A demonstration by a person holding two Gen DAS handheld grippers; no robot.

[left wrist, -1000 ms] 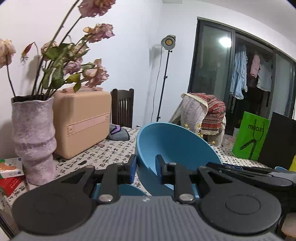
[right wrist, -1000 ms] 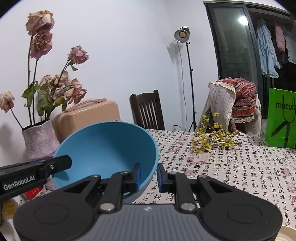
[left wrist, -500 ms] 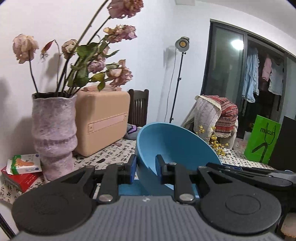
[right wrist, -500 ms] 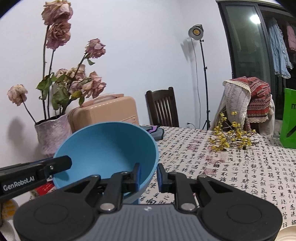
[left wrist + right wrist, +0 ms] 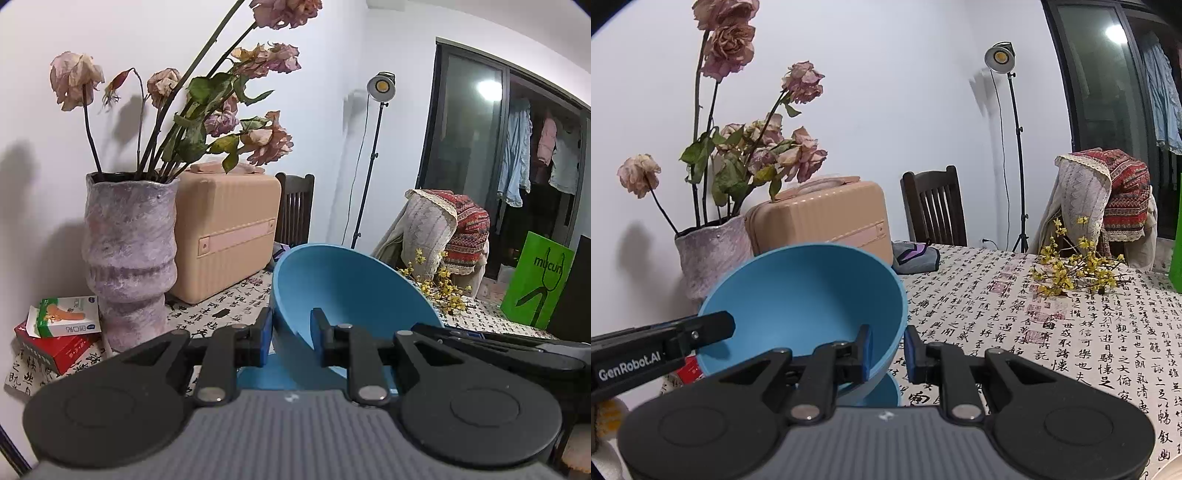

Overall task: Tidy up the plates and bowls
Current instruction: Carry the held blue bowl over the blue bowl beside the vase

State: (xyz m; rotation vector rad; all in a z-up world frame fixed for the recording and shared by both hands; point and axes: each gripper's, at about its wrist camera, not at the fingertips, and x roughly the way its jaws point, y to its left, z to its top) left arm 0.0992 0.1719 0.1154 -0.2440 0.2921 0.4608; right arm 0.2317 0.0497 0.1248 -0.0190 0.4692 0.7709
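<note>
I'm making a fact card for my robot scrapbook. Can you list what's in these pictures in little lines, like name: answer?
held thing: blue bowl, tilted, lifted above the table
left gripper: jaws shut on the bowl's rim
right gripper: jaws shut on the opposite rim
below the bowl: another blue dish, partly hidden
table: cloth printed with black characters
nearby: vase of dried roses, tan case

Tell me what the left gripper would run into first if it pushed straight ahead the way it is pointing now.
Nothing new at once: the left gripper is already clamped on the rim of the blue bowl, which would move along with it. Beyond the bowl, the patterned tablecloth looks likeliest, though depth is unclear.
</note>
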